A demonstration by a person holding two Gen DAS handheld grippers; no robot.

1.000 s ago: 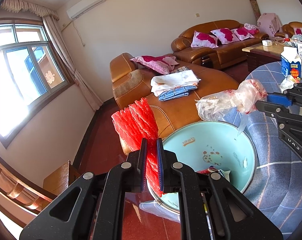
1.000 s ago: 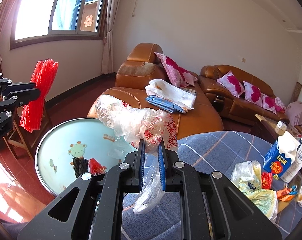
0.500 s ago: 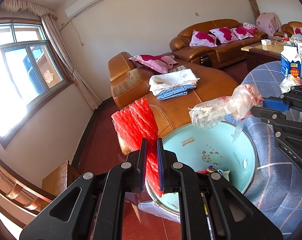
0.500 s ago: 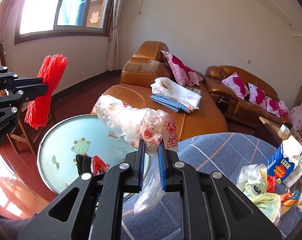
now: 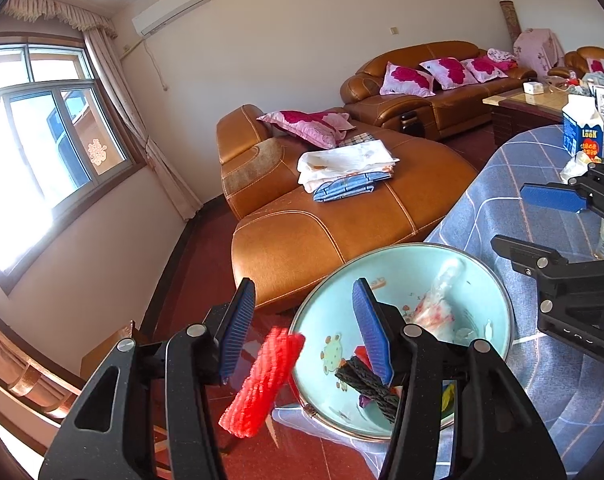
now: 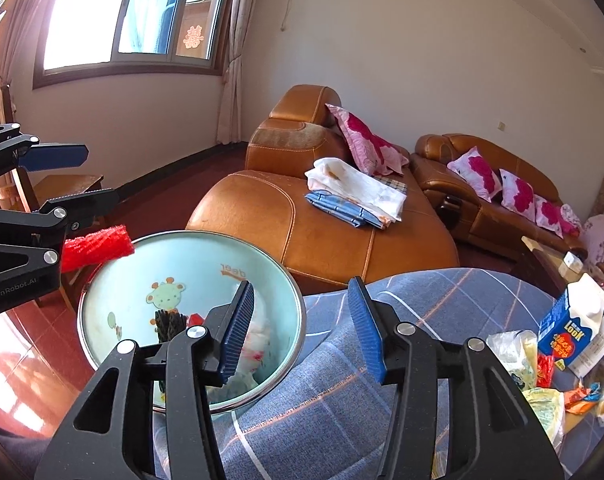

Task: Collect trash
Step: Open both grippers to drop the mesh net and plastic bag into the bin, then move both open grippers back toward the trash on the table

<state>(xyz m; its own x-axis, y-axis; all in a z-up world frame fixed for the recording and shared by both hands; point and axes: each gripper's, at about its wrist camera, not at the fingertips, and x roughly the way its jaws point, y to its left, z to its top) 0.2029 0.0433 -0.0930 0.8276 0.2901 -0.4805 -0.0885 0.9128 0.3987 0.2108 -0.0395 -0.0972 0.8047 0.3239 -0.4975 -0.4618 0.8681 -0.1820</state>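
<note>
Down at the bottom of the left wrist view, the left claw stands released, its jaws having just spread, and the red mesh sleeve sits loose and blurred between them, touched by neither pad, just outside the rim of the pale blue basin. Only this view shows the dark braided cord plainly in the basin's near side.

The right wrist view shows the right claw likewise released, jaws just parted with nothing between them, over the seam where the basin meets the blue checked worktop. The clear plastic bag lies crumpled inside the basin, partly behind the left pad. This view alone shows the heap of wrappers beside the blue milk carton at lower right. Both claws angle gently downward.

Beyond, a brown leather sofa carries folded cloths.
</note>
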